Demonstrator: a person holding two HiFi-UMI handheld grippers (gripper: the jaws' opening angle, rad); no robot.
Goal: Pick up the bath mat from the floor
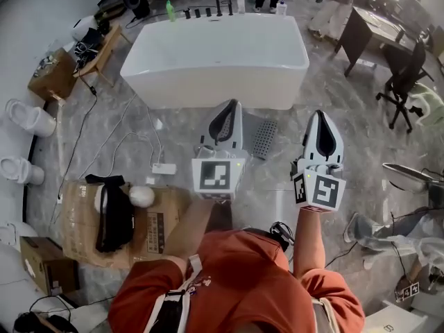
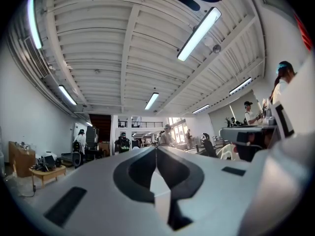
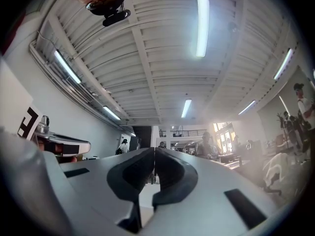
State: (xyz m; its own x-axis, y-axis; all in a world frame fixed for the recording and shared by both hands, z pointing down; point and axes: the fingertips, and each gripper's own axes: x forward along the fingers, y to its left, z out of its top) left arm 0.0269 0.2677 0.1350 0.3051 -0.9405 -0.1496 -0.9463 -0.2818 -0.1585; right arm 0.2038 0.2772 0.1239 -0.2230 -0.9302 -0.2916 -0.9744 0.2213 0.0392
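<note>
— Grey perforated bath mat (image 1: 264, 139), one piece: where is it entered?
— Flat on the marbled floor (image 1: 173, 127), just in front of the white bathtub (image 1: 215, 54). In the head view it shows between the two claws. Nothing touches it.
— Left claw (image 1: 234, 106), condition?
— Clenched, tips pressed together, nothing in it. Its own view looks along the jaws at ceiling beams and strip lights, so it is tilted upward, away from the floor.
— Right claw (image 1: 320, 115)?
— Same entry: clenched on nothing and aimed at the ceiling, held level with the left one.
— Step in hand?
— By judgement, the very start. The mat is untouched and no approach to it has begun.
— Next move, requirements?
— One claw has to tip down toward the floor and release its jaws before it reaches the mat. The mat looks thin and lies flush, so one jaw would likely need to slip under an edge, or the pair would pinch up a fold. It will probably hang limp once lifted. Which claw suits better cannot be told, since the mat lies about midway between them.
— Other items nearby?
— Cardboard box (image 1: 156, 220) and white power strip (image 1: 164, 168), both to the left and well apart from the mat.
</note>
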